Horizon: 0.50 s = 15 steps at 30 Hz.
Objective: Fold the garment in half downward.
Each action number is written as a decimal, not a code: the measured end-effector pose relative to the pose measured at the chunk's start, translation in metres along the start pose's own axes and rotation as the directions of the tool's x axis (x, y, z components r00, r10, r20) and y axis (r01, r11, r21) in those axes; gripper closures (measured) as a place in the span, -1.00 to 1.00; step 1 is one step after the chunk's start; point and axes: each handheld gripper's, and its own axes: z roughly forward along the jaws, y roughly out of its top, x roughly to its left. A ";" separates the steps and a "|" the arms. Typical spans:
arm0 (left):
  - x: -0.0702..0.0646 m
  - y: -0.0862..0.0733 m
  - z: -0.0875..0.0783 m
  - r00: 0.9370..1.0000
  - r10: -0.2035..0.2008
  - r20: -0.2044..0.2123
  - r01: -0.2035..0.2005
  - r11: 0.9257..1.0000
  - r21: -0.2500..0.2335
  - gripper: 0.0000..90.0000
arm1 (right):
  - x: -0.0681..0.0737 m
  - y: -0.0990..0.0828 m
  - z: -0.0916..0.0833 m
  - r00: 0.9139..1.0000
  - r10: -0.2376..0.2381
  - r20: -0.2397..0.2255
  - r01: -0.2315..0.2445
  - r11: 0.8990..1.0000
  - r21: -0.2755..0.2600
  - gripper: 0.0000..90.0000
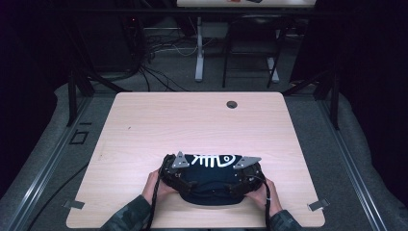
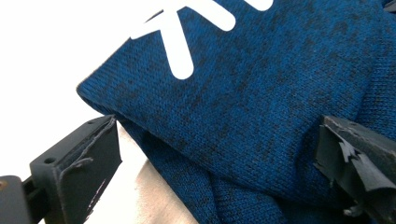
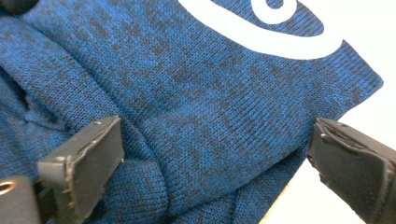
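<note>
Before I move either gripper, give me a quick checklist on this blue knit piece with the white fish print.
1. Left gripper open, jaws wide apart: ok.
2. Right gripper open, jaws wide apart: ok.
3. Blue knit garment lies folded on the table: ok.
4. Fabric free of both grippers' pads: cannot tell; knit sits between the jaws on each side.
5. White fish print faces up: ok.
6. Garment inside the table's near edge: ok.

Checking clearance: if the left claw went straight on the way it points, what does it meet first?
Probably the folded blue knit garment: it lies right ahead between the open jaws of the left claw. How close it is, is unclear.
</note>
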 end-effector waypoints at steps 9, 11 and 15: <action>0.005 0.001 -0.021 0.999 -0.028 -0.021 0.027 0.996 -0.080 -1.00 | -0.006 0.002 -0.022 0.999 0.035 0.010 -0.034 0.996 -0.083 -1.00; 0.009 -0.002 -0.026 0.998 -0.042 -0.040 0.038 0.995 -0.090 -1.00 | -0.010 0.001 -0.028 0.999 0.041 0.019 -0.039 0.995 -0.094 -1.00; 0.017 -0.008 -0.035 0.994 -0.074 -0.076 0.066 0.992 -0.108 -1.00 | -0.017 -0.005 -0.037 0.997 0.070 0.043 -0.065 0.992 -0.109 -1.00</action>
